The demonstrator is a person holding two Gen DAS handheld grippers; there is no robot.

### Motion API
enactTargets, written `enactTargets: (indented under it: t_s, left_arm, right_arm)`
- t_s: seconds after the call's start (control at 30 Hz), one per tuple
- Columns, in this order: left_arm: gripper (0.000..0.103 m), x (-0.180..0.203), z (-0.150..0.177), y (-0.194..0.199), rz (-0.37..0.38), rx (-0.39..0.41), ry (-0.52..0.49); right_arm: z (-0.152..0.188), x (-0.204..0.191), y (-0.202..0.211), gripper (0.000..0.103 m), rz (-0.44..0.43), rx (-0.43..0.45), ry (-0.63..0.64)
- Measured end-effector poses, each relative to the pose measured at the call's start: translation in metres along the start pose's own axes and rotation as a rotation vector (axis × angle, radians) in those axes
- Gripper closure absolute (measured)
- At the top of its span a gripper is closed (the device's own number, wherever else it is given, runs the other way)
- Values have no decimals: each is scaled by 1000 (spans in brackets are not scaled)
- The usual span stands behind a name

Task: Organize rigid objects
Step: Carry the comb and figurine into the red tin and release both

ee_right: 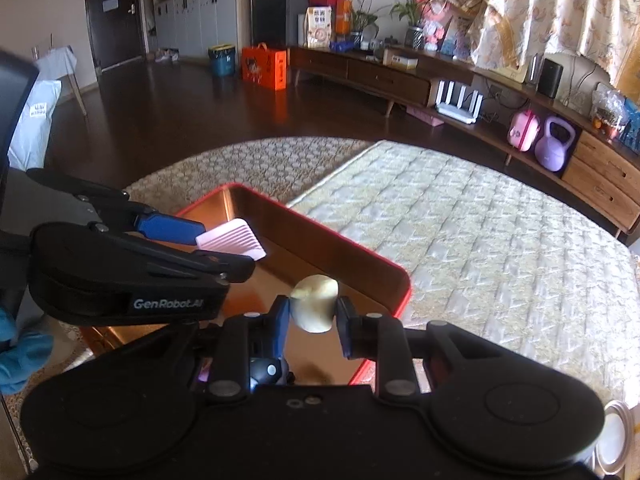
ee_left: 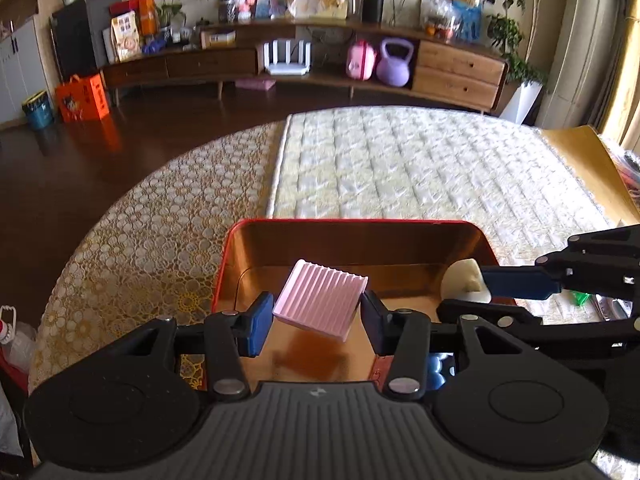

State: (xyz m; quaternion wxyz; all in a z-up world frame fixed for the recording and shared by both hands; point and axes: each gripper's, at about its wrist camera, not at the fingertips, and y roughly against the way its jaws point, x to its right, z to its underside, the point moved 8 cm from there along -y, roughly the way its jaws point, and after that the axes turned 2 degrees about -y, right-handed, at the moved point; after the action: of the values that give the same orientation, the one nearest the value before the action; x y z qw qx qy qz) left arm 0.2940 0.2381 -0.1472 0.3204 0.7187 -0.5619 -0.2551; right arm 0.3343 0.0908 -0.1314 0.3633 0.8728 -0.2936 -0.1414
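**Two pieces over the tin, neither set down yet**

I hold one thing in each hand above the red tin (ee_left: 218, 276), which sits on the near part of the round table (ee_left: 132, 240). My left gripper (ee_left: 316, 320) is clamped on a pink ribbed block (ee_left: 322, 300), tilted, hanging over the left half of the tin. My right gripper (ee_right: 312, 316) pinches a cream-coloured lump (ee_right: 314, 308) over the tin's right side, close to its right wall.

I judge the task to be at the dropping-in step: both pieces are picked and carried to the tin, but neither rests on its floor. What I can see of the copper-coloured floor is bare, so nothing looks sorted yet. Lowering and letting go are left for both hands.

Count: one tin, one pink block, one cream lump, two grippers. Something small and blue shows just beside the tin's near right corner (ee_left: 436, 372); I cannot tell what it is.
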Motion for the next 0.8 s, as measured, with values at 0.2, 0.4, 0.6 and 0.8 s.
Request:
enactTargets:
  t_s: [0.2,0.4,0.6,0.8]
  left_arm:
    - [56,-2,2,-19,-9,-60,-13]
    - [56,4,1,-29,-10,-85,-40]
    - [56,11,0,-37,-46,-101,-86]
    - [55,13,0,-39,-63,-111,-124]
  right_arm:
    - [7,1,-19,79,-19,-65,18]
    - [9,-4,-26,79,-33,-88,46]
    - [12,-8,-26,79,-37,-100,86]
    - [13,-8,-20,78,-47,-92,85]
